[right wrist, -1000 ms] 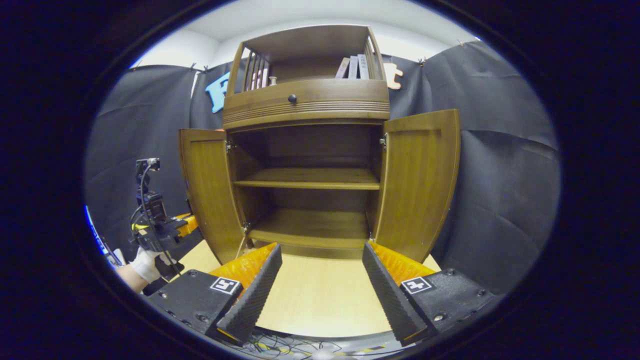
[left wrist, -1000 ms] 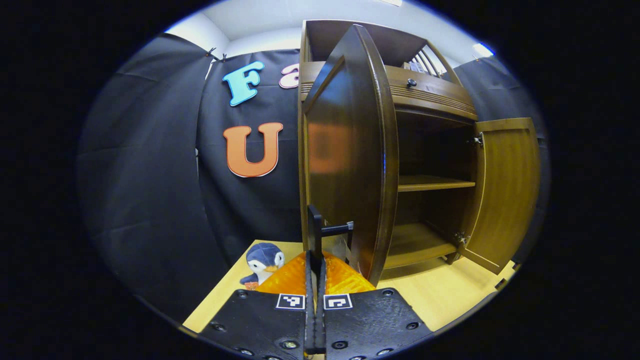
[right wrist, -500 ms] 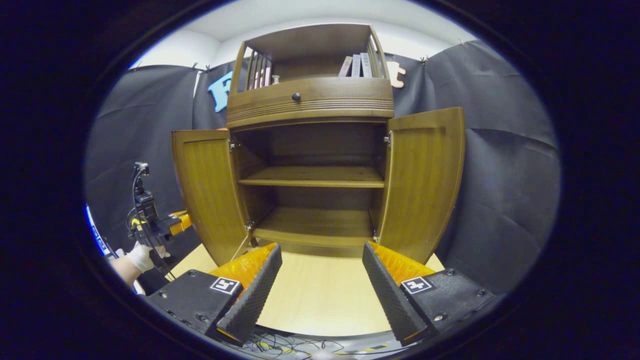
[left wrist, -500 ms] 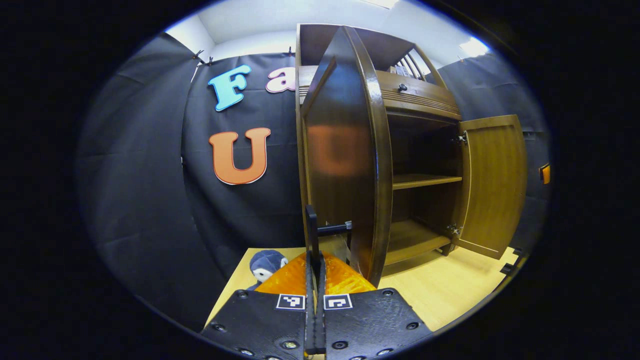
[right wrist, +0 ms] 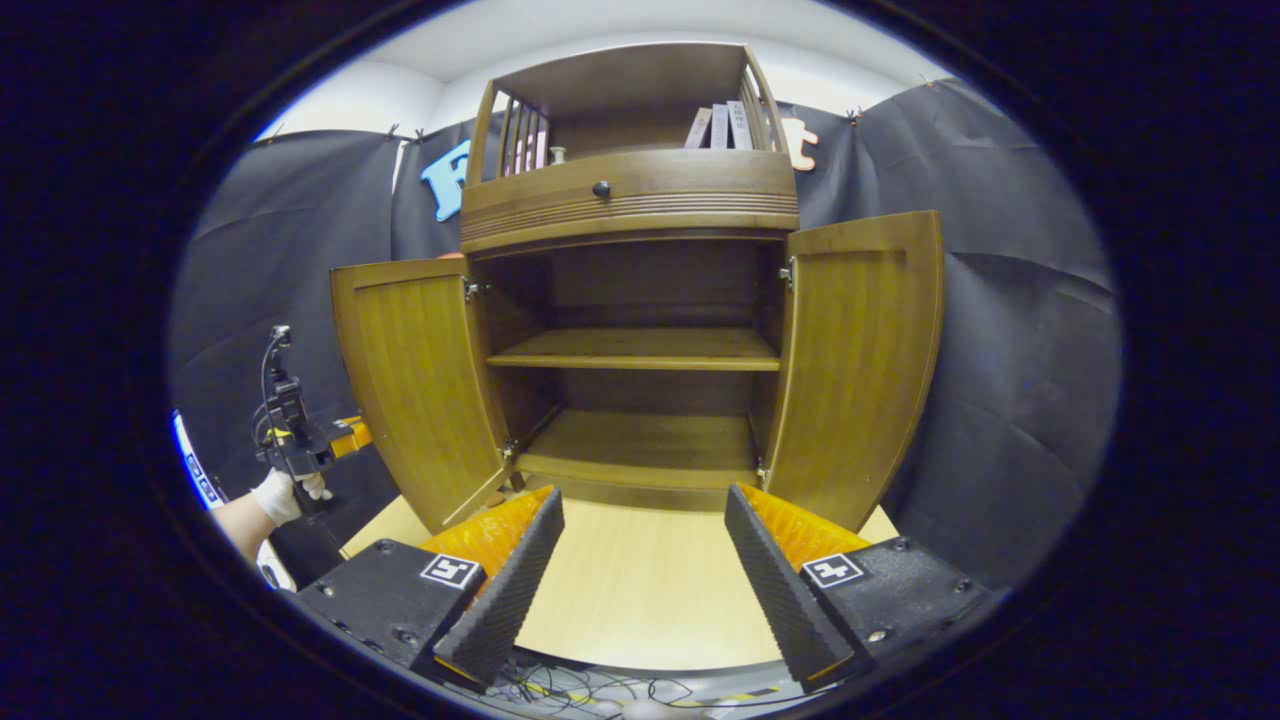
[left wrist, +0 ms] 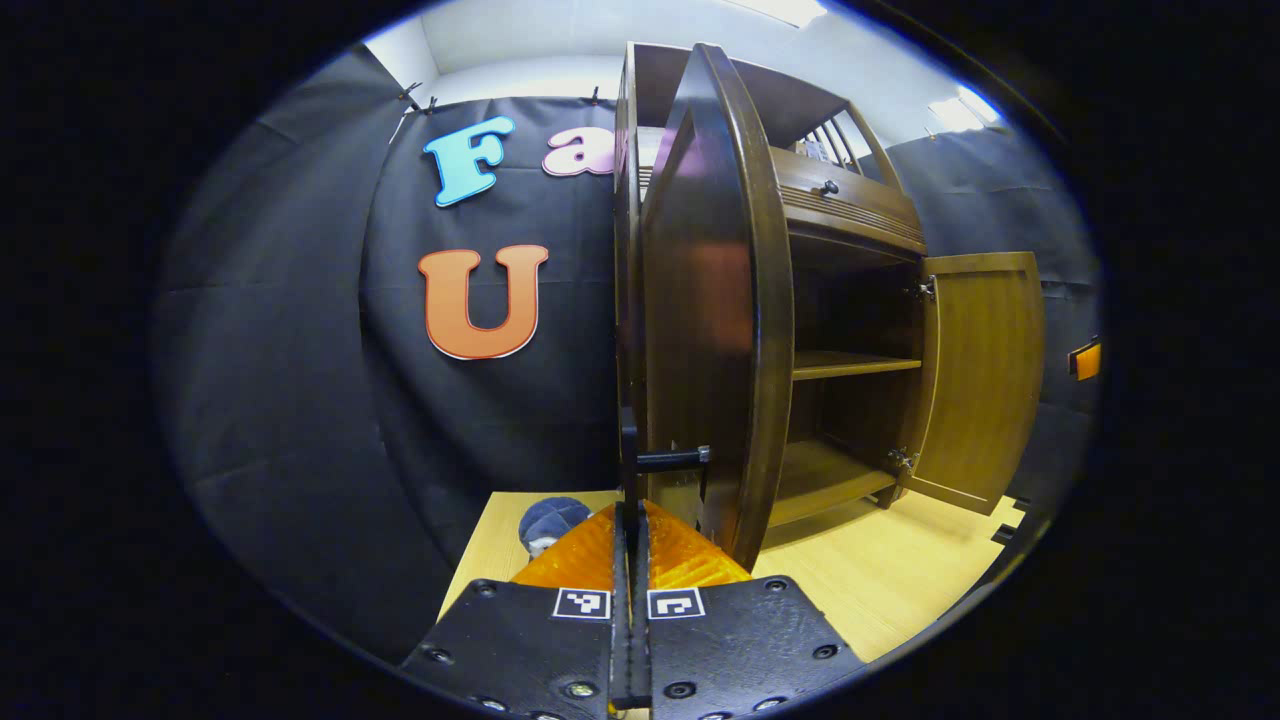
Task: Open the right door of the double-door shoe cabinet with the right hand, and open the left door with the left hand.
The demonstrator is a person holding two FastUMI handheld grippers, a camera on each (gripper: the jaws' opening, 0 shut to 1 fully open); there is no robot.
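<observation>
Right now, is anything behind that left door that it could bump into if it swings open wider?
Possibly: a small plush toy sits on the floor beside the cabinet, behind the left door. The left tongs are clamped on its handle.

No legible text, labels or numbers anywhere; square coded markers (left wrist: 581, 603) on the gripper bodies

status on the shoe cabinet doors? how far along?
Done: the right door stands swung wide and the right tongs hang open, clear of it. In hand: the left tongs are shut on the left door's handle, with the left door already swung out. Left: release that handle; both shelves are exposed.
</observation>
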